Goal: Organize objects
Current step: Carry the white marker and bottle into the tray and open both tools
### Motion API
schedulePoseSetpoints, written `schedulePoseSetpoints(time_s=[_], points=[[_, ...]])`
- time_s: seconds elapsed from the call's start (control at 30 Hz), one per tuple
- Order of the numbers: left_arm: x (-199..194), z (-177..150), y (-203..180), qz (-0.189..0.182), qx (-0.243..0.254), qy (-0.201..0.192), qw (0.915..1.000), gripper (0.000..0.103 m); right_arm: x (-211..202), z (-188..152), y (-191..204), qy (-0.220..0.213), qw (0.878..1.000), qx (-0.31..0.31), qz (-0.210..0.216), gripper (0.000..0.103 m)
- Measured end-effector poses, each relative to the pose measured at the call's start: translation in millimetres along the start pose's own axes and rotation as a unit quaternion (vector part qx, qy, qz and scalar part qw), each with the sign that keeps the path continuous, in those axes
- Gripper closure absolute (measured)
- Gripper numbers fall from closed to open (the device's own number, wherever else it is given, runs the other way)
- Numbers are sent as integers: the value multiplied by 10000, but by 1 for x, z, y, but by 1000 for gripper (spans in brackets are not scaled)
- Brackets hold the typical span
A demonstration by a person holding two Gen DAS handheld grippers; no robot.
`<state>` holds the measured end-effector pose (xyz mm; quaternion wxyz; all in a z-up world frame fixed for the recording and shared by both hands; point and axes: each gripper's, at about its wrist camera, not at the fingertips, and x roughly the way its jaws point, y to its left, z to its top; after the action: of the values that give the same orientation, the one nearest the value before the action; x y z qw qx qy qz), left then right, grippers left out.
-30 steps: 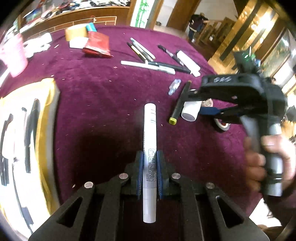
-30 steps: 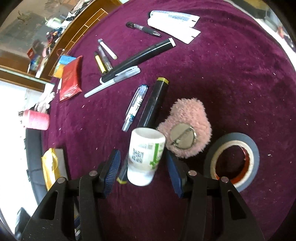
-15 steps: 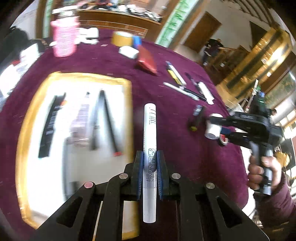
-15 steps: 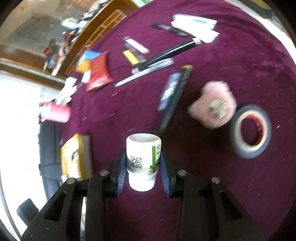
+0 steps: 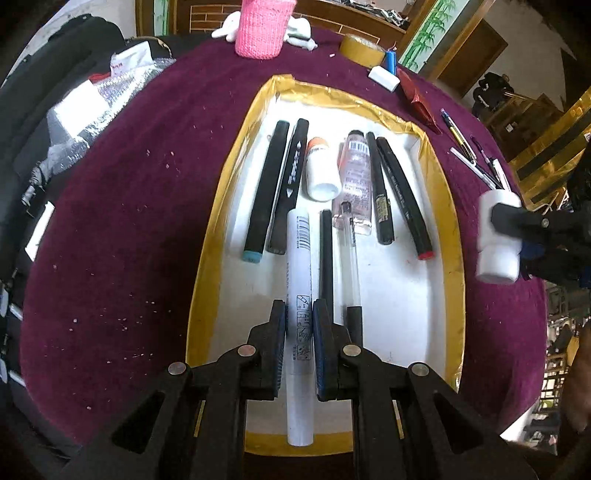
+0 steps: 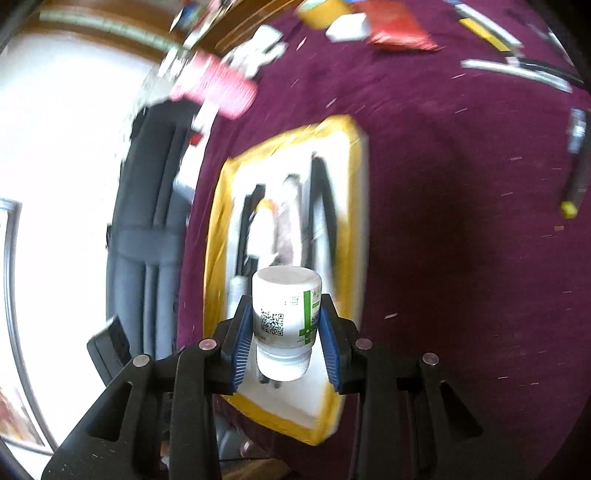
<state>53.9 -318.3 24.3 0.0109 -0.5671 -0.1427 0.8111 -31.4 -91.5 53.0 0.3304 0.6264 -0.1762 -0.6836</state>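
Observation:
My left gripper [image 5: 299,317] is shut on a long white marker [image 5: 300,280], held above the white tray with a gold rim [image 5: 218,206]. In the tray lie several black markers [image 5: 266,184], a small white bottle with an orange cap [image 5: 320,170] and a clear bottle [image 5: 354,181]. My right gripper [image 6: 284,325] is shut on a small white bottle with a green label [image 6: 286,314], over the near end of the tray [image 6: 356,206]. In the left wrist view the same bottle [image 5: 496,236] hangs at the tray's right side, in the right gripper [image 5: 517,236].
A maroon cloth [image 5: 122,236] covers the round table. A pink knitted cup [image 5: 263,26], a roll of yellow tape [image 5: 360,50], a red packet [image 5: 415,98] and several pens [image 5: 476,162] lie beyond the tray. Dark bags [image 5: 55,110] sit at the left edge.
Both grippers swung over to the tray. The right gripper closed on the white bottle, lifted it off the cloth and carried it toward the tray. The left one kept the white marker.

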Motion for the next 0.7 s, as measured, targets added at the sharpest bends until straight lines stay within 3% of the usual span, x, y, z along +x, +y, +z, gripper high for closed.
schedulePoseSetpoints(time_s=[0.27, 0.33, 0.4, 0.53, 0.6, 0.7], points=[[13, -1, 5, 92, 46, 142, 9998, 91, 60, -15, 34, 478, 9953, -478, -700, 71], [11, -2, 9, -112, -52, 126, 9998, 86, 68, -18, 36, 531, 9930, -560, -893, 71], [6, -3, 14, -232, -151, 78, 9996, 73, 76, -20, 36, 580, 9904, -609, -1093, 71], [-12, -1, 23, -518, -326, -145, 9980, 69, 86, -21, 34, 675, 9870, -621, -1321, 71], [-24, 1, 27, -566, -374, -317, 9972, 57, 89, -21, 35, 702, 9853, -617, -1431, 70], [-35, 5, 33, -594, -437, -465, 9962, 56, 91, -21, 32, 747, 9843, -496, -1519, 70]])
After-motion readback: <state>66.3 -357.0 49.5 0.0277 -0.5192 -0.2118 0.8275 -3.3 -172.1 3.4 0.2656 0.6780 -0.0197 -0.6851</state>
